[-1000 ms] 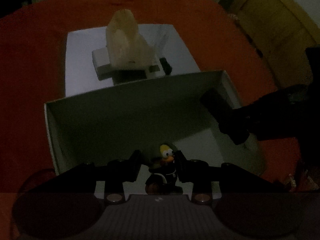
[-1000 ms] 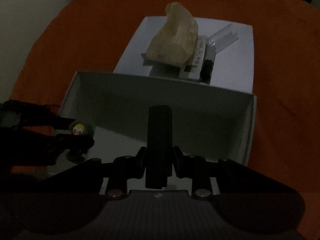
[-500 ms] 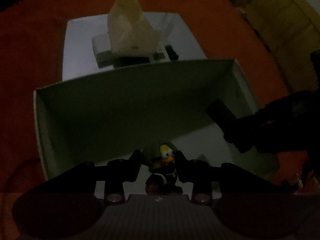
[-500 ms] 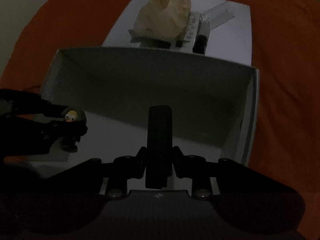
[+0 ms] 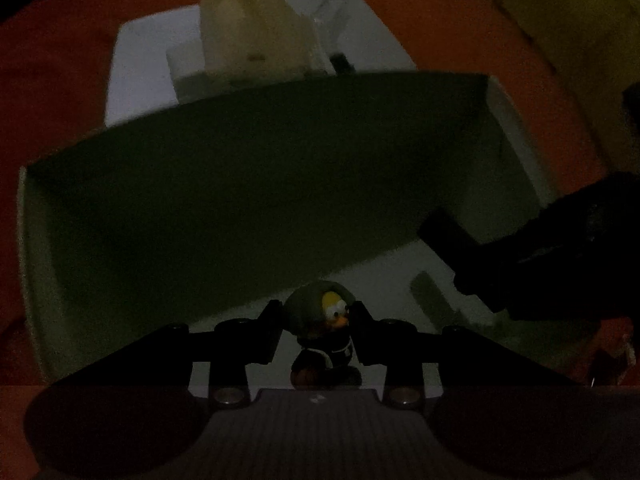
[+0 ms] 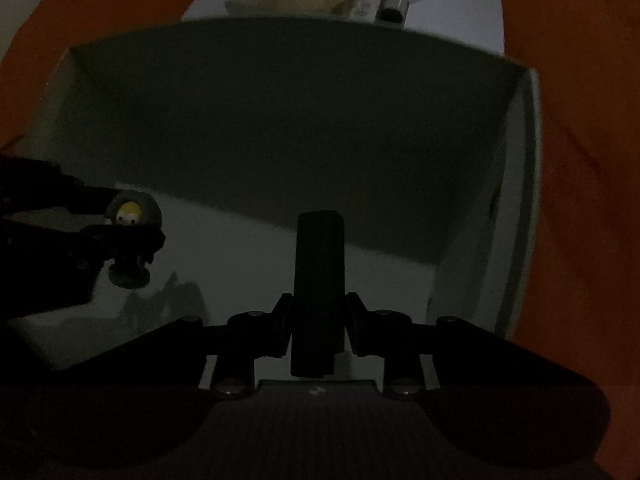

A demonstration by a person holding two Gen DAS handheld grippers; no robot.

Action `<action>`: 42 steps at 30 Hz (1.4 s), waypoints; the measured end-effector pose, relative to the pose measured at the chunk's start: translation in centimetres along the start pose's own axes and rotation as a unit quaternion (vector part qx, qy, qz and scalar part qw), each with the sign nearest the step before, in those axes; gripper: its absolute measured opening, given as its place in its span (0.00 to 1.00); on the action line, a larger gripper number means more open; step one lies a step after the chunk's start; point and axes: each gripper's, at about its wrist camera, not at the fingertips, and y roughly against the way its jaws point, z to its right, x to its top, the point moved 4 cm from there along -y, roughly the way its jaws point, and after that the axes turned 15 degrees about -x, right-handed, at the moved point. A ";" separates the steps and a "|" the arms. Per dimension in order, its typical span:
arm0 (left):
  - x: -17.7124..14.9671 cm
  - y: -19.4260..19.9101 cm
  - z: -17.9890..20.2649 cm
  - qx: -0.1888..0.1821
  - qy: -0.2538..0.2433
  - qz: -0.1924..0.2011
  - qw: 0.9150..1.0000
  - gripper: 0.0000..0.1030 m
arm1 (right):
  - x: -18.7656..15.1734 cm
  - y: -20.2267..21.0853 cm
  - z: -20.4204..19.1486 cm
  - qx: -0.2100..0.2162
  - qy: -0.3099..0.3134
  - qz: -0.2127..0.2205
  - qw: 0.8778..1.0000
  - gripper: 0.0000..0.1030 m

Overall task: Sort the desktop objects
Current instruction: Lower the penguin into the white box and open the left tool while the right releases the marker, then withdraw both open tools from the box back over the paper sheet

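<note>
dim orange cloth [image 5: 60, 80] rings white box [image 6: 520, 200]; left tool [image 5: 318, 316] clamps figurine [image 5: 324, 320], right tool [image 6: 318, 312] dark block [image 6: 320, 272] (unidentifiable).

Both views are very dim and grainy, with muddy colour; the brightest patches are the far white sheet [image 5: 132, 60] and the pale crumpled bag [image 5: 248, 28], so the light seems to fall from the far side; the white box's [image 6: 520, 200] far wall lies in deep greenish shadow; near edges sink to black; straight box edges bow outward from fisheye distortion; fine detail is soft throughout.
</note>
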 end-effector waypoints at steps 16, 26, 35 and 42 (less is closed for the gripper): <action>-0.6 -3.2 -0.1 0.035 0.009 -0.014 0.999 0.30 | -0.1 -2.8 -1.2 -0.030 -0.006 -0.007 1.000 0.29; -0.5 -4.5 0.4 0.048 0.013 -0.025 0.998 0.30 | 0.1 -3.4 -2.1 -0.040 0.004 -0.013 0.999 0.29; -0.5 -4.7 0.1 0.055 0.004 -0.030 0.998 0.37 | 0.4 -2.9 -1.7 -0.030 0.002 -0.015 0.999 0.30; 0.1 -2.8 0.9 0.056 -0.005 -0.005 0.998 0.44 | 1.2 -0.2 -0.7 -0.004 -0.013 0.006 1.000 0.30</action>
